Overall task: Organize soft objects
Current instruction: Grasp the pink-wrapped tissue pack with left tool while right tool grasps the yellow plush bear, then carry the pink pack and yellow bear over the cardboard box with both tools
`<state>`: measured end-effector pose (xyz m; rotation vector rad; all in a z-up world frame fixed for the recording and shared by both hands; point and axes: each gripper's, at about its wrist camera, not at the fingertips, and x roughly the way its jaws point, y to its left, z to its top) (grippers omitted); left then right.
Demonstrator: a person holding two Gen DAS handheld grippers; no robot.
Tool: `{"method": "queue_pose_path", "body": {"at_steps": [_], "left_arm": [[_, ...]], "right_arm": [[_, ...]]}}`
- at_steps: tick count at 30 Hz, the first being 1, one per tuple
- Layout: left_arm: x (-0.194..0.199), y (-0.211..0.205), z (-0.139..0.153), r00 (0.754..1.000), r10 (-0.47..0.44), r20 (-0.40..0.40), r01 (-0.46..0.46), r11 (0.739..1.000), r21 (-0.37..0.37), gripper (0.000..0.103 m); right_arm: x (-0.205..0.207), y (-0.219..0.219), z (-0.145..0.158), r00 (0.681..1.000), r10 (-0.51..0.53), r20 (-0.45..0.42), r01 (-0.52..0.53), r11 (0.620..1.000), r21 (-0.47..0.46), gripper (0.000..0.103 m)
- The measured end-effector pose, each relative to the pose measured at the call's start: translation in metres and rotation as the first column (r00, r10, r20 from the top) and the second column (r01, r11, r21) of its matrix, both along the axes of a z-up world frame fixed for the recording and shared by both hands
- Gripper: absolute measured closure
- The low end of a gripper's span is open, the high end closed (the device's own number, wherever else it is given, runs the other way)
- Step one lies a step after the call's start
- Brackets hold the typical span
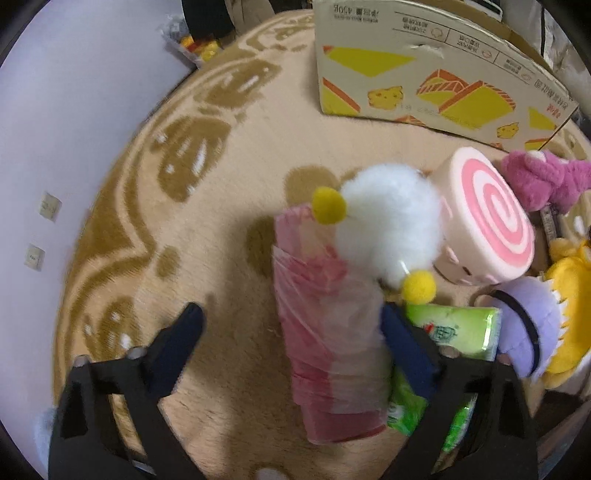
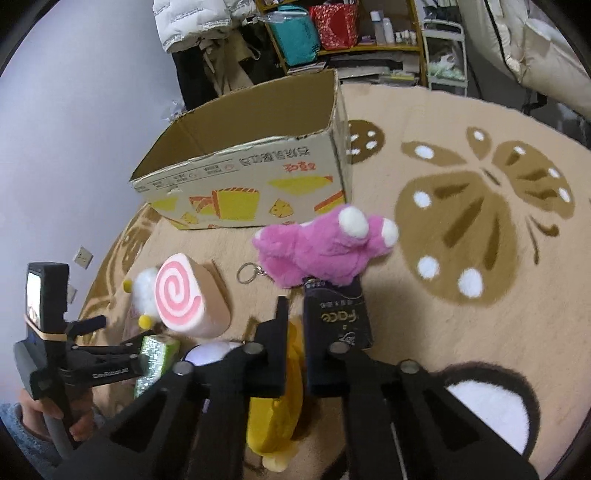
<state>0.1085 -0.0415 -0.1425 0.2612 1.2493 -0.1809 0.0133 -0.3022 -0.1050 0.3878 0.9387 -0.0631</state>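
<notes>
My left gripper (image 1: 291, 325) is open, its jaws wide on either side of a pink tissue pack (image 1: 328, 332) lying on the rug. A white pom-pom toy (image 1: 388, 221) with yellow balls rests on the pack's far end. Beside it lie a pink swirl-roll squishy (image 1: 491, 218), a green tissue pack (image 1: 454, 332), a purple plush (image 1: 528, 325), a yellow plush (image 1: 572, 314) and a pink plush (image 2: 325, 251). My right gripper (image 2: 295, 325) is open just above the yellow plush (image 2: 273, 417), next to a dark tissue pack (image 2: 340, 317). The open cardboard box (image 2: 243, 184) stands beyond.
A beige rug with brown butterfly patterns (image 2: 480, 229) covers the floor. A white wall (image 1: 55, 129) runs on the left. Shelves and hanging clothes (image 2: 332, 33) stand behind the box. A key ring (image 2: 247, 273) lies near the pink plush.
</notes>
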Motion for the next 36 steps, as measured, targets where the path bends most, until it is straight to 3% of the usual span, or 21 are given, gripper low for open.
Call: {"method": "queue_pose_path", "body": {"at_steps": [5, 9, 10, 12, 13, 14, 18, 23, 27, 36], "left_arm": [[0.002, 0.007, -0.004, 0.998, 0.039, -0.055, -0.044, 0.995, -0.09, 0.032], [0.0, 0.005, -0.004, 0.999, 0.023, -0.028, -0.025, 0.997, -0.069, 0.049], [-0.002, 0.005, -0.004, 1.0, 0.018, -0.02, -0.019, 0.999, -0.05, 0.056], [-0.003, 0.005, -0.002, 1.0, 0.017, -0.012, -0.017, 0.999, -0.046, 0.058], [-0.003, 0.006, -0.002, 1.0, 0.02, -0.013, -0.021, 0.998, -0.052, 0.059], [-0.003, 0.007, -0.001, 1.0, 0.025, -0.013, -0.026, 0.998, -0.058, 0.059], [-0.004, 0.011, 0.003, 0.999, 0.039, -0.008, -0.039, 0.997, -0.068, 0.059], [-0.012, 0.018, 0.017, 0.997, 0.067, 0.031, -0.064, 0.993, -0.102, 0.059], [-0.022, 0.021, 0.027, 0.994, 0.07, 0.086, -0.061, 0.993, -0.102, 0.059], [-0.047, 0.031, 0.057, 0.969, 0.08, 0.234, -0.059, 0.994, -0.095, 0.059]], "right_arm": [[0.002, 0.001, -0.006, 0.999, 0.018, -0.032, -0.017, 0.999, 0.038, 0.096], [0.001, 0.001, -0.007, 0.999, 0.015, -0.04, -0.013, 0.999, 0.037, 0.091], [0.001, 0.001, -0.008, 0.999, 0.017, -0.047, -0.015, 0.999, 0.051, 0.087], [0.0, 0.0, -0.011, 0.998, 0.014, -0.053, -0.011, 0.998, 0.06, 0.072], [0.0, -0.001, -0.011, 0.998, 0.013, -0.057, -0.009, 0.998, 0.063, 0.056], [0.0, -0.002, -0.012, 0.998, 0.011, -0.062, -0.007, 0.998, 0.069, 0.049], [0.001, -0.001, -0.021, 0.995, 0.019, -0.102, -0.009, 0.995, 0.098, 0.049], [0.004, 0.007, -0.028, 0.989, 0.054, -0.138, -0.041, 0.994, 0.098, 0.067], [0.003, 0.008, -0.024, 0.993, 0.042, -0.115, -0.033, 0.997, 0.075, 0.07], [-0.018, 0.007, 0.026, 0.992, -0.013, 0.127, 0.017, 0.999, -0.03, 0.07]]}}
